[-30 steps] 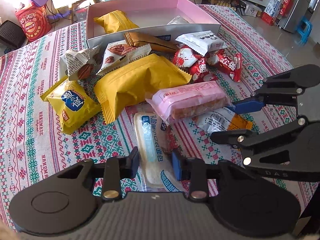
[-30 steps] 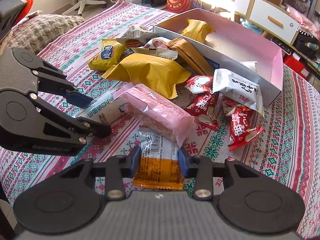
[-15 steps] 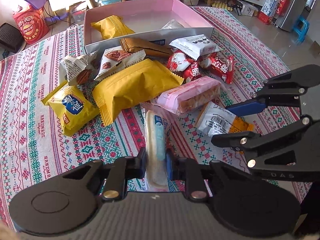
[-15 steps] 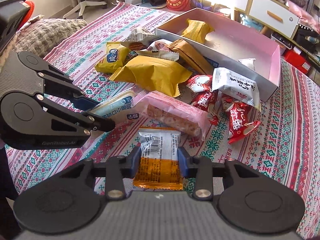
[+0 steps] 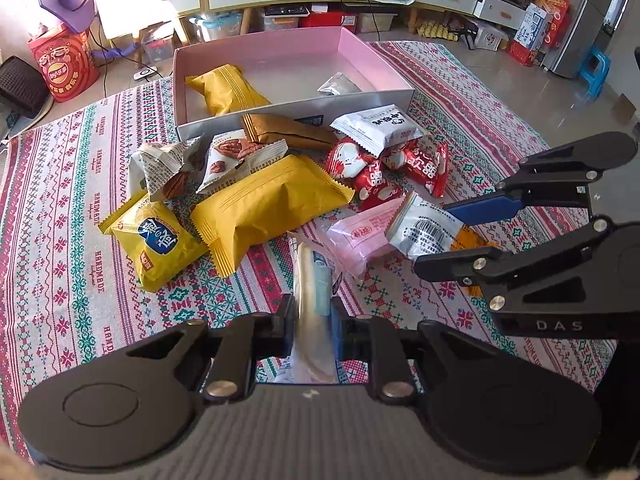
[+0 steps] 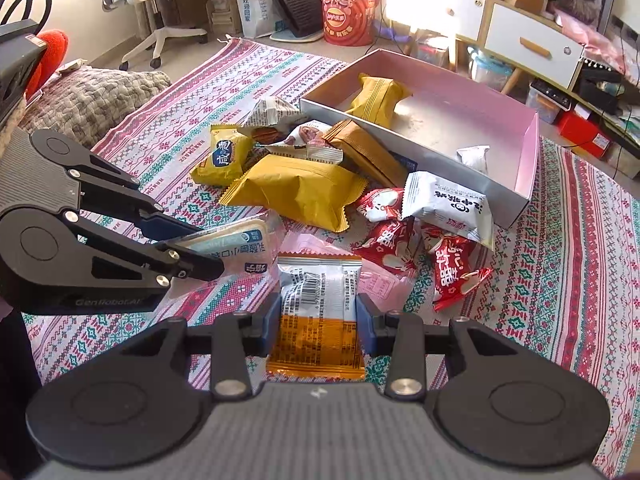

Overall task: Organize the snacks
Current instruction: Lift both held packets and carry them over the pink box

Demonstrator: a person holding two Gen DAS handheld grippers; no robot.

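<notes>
The left gripper (image 5: 313,322) is clamped on a pale cream packet with blue print (image 5: 310,280), turned on edge between its pads; "GenRobot.AI" is stamped on its body in the right wrist view. The right gripper (image 6: 318,322) pinches an orange-and-white packet (image 6: 318,312) printed with a barcode and small text too fine to read; "DAS" shows on its body in the left wrist view. Just beyond these lies a pink packet (image 5: 356,238) with a small red logo. To its left sit a large plain yellow packet (image 5: 268,204) and a smaller yellow one with a blue label (image 5: 160,244), then red packets (image 5: 372,172) with white Chinese characters and a white packet (image 5: 378,125) with black characters. All rest on a patterned cloth (image 5: 60,240) woven with "HANDMADE". Farther off, the pink box (image 5: 280,118) holds a yellow packet (image 5: 226,90) and a small silver one (image 5: 340,85). Behind stands a red Lay's tub (image 5: 64,66).
</notes>
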